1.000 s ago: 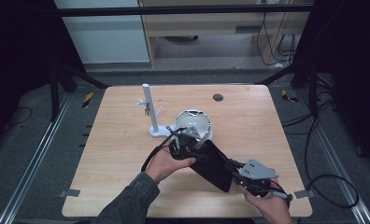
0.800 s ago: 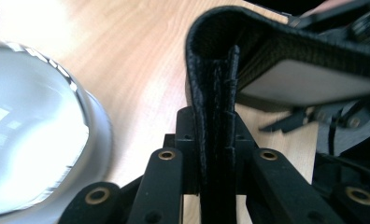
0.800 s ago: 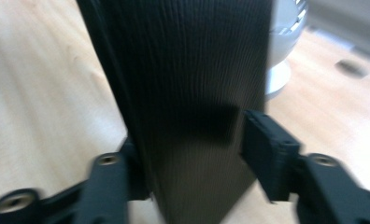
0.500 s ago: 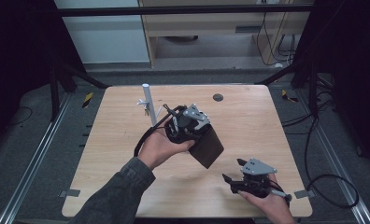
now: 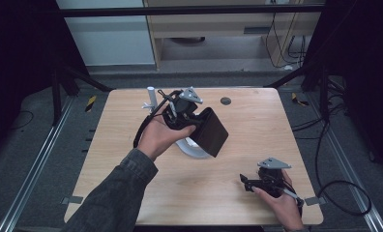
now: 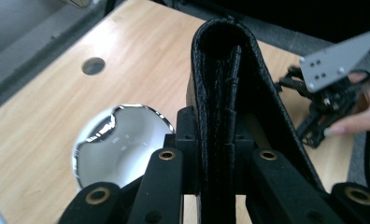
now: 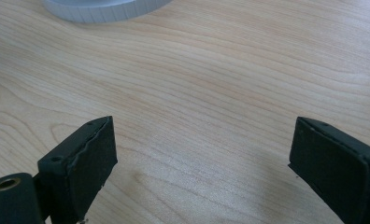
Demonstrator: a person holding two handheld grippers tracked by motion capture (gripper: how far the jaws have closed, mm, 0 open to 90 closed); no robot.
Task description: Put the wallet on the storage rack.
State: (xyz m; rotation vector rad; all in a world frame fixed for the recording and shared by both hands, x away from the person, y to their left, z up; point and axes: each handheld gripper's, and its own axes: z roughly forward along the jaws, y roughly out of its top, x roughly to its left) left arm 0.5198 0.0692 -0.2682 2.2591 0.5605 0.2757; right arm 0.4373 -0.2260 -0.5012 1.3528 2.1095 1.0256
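Observation:
A black leather wallet (image 5: 213, 131) hangs in the air over the middle of the table, and my left gripper (image 5: 198, 122) is shut on its edge. In the left gripper view the folded wallet (image 6: 230, 84) stands upright between the two jaws of the left gripper (image 6: 216, 144). A shiny metal bowl (image 5: 192, 148) sits on the table right under it, and it lies below the jaws (image 6: 120, 144) in the left gripper view. My right gripper (image 5: 245, 183) rests low near the front right of the table, open with nothing in it. Its jaws (image 7: 202, 154) stand wide apart over bare wood.
A white upright post (image 5: 151, 94) on a small stand rises at the back left, close behind the left hand. A dark round hole (image 5: 225, 101) marks the tabletop (image 5: 276, 135) farther back. The bowl's rim (image 7: 108, 8) shows ahead of the right gripper.
The left gripper has carried the wallet up and back-left, away from the right gripper and over the bowl. The right gripper stayed near the front right edge.

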